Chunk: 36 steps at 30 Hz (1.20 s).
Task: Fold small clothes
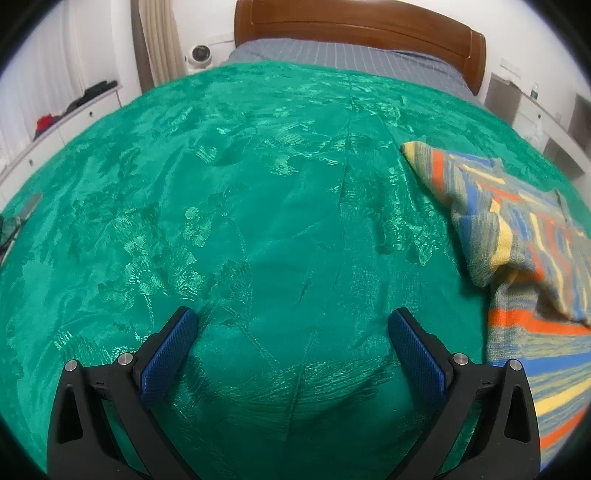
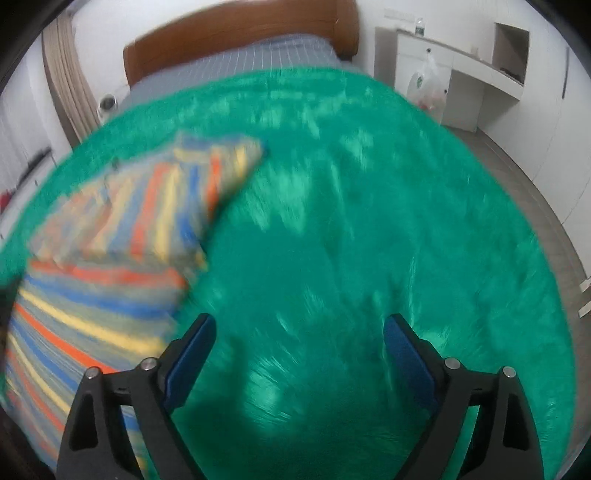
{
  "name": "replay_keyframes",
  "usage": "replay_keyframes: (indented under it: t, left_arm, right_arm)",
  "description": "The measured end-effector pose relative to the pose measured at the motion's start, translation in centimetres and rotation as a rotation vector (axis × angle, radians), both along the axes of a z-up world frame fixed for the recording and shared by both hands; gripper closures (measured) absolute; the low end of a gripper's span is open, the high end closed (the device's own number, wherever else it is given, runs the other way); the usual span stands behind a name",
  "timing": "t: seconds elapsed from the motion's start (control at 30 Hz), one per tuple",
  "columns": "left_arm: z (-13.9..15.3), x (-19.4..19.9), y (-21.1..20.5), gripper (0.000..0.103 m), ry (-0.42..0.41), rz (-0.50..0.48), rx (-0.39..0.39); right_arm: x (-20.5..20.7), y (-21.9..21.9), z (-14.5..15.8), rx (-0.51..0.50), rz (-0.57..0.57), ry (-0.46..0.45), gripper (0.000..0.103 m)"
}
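Two grippers hang over a bed spread with a shiny green cover (image 1: 258,206), and both stand wide apart with nothing between their blue-padded fingers. From the left wrist view, the left gripper (image 1: 293,325) is above bare green cloth, its jaws spread and empty; the striped garment (image 1: 524,236) lies off to its right side, near the cover's right edge, a knitted piece in bands of orange, blue, yellow and grey. One part of it is turned over on top of the rest, with a pointed corner reaching toward the head of the bed. The right wrist view is blurred, but the right gripper (image 2: 299,328) is plainly open too, holding nothing, and the same striped garment (image 2: 122,236) sits to its left, its lower part running down beside and behind the left finger (image 2: 190,360); whether that finger touches the knit I cannot tell. Beyond the green cover lies a grey-blue checked sheet (image 1: 332,55) and a brown wooden headboard (image 1: 362,26). A small white camera (image 1: 199,55) stands beside the bed near a beige curtain (image 1: 159,40), and a white plastic bag (image 2: 426,86) hangs by the white desk (image 2: 469,66) on the far side.
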State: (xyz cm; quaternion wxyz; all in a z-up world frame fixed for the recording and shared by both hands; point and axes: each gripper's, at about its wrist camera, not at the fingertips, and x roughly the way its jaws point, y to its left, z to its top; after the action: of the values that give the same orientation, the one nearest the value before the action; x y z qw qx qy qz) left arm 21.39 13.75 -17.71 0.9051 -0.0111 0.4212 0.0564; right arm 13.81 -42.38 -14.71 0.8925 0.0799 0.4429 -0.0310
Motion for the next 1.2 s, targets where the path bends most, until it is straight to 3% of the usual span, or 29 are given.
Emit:
replay_keyframes:
  t: [0.1,0.2,0.33,0.47,0.53,0.57,0.67,0.77,0.93,0.97,1.03,1.07,1.2]
  left_arm:
    - [0.0,0.0,0.0,0.0,-0.004,0.001,0.0]
    - [-0.1,0.0,0.1,0.0,-0.005,0.001,-0.006]
    - [-0.1,0.0,0.2,0.0,-0.006,0.001,-0.007]
    - [-0.1,-0.1,0.2,0.0,-0.009,0.001,-0.011]
    - [-0.1,-0.1,0.3,0.0,-0.012,0.001,-0.015]
    - [-0.1,-0.1,0.3,0.0,-0.013,0.001,-0.018]
    - [-0.1,-0.1,0.3,0.0,-0.018,0.0,-0.021]
    - [-0.2,-0.1,0.2,0.0,-0.022,0.001,-0.015]
    - [-0.3,-0.1,0.2,0.0,-0.021,0.002,-0.013]
    - [-0.3,-0.1,0.2,0.0,-0.021,0.002,-0.012]
    - [-0.3,-0.1,0.2,0.0,-0.02,0.003,-0.011]
    - [-0.3,-0.1,0.2,0.0,-0.019,0.003,-0.011]
    - [-0.3,-0.1,0.2,0.0,-0.019,0.003,-0.011]
  right_arm:
    - [2.4,2.3,3.9,0.188,0.073,-0.034,0.02]
    - [6.6,7.4,5.3,0.33,0.213,0.01,0.033]
    - [12.5,13.7,2.9,0.487,0.28,0.138,0.049]
    - [16.8,17.5,-1.4,0.468,0.229,0.256,0.052]
    - [17.5,17.9,-2.9,0.5,0.195,0.283,0.069]
    - [17.6,18.0,-3.1,0.507,0.191,0.282,0.101]
    - [16.5,17.3,-0.7,0.462,0.208,0.188,0.101]
    - [15.3,15.6,1.4,0.334,0.182,0.119,0.101]
    - [15.6,14.7,-2.2,0.26,0.155,0.229,0.097]
    - [15.1,14.5,-2.2,0.267,0.151,0.208,0.092]
    - [14.0,13.7,-1.4,0.293,0.142,0.166,0.068]
    - [13.1,13.2,-0.7,0.299,0.138,0.139,0.049]
    - [8.6,11.6,2.3,0.208,0.179,0.018,0.038]
